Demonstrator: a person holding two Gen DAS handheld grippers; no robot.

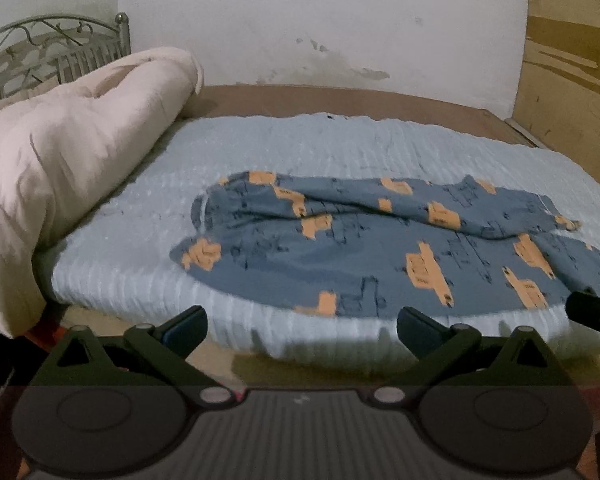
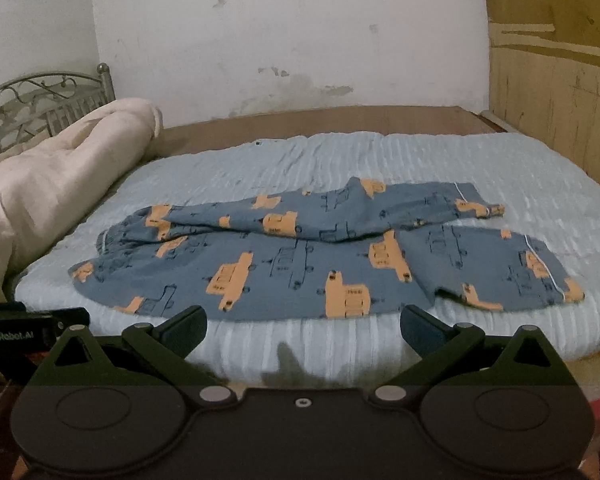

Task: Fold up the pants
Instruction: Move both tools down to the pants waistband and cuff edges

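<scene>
Blue pants (image 1: 364,248) printed with orange vehicles lie spread across the pale blue bed cover, waist to the left, legs running right; the same pants (image 2: 300,256) fill the middle of the right wrist view, the far leg crumpled over the near one. My left gripper (image 1: 300,330) hovers open just short of the bed's near edge, nothing between its fingers. My right gripper (image 2: 302,330) is open too, at the near edge below the pants. Each gripper's body shows at the edge of the other's view.
A rolled cream duvet (image 1: 60,160) lies along the left side of the bed, by a metal headboard (image 1: 40,52). A white wall stands behind, wooden panelling (image 2: 560,80) on the right. The pale blue cover (image 2: 380,156) is bare beyond the pants.
</scene>
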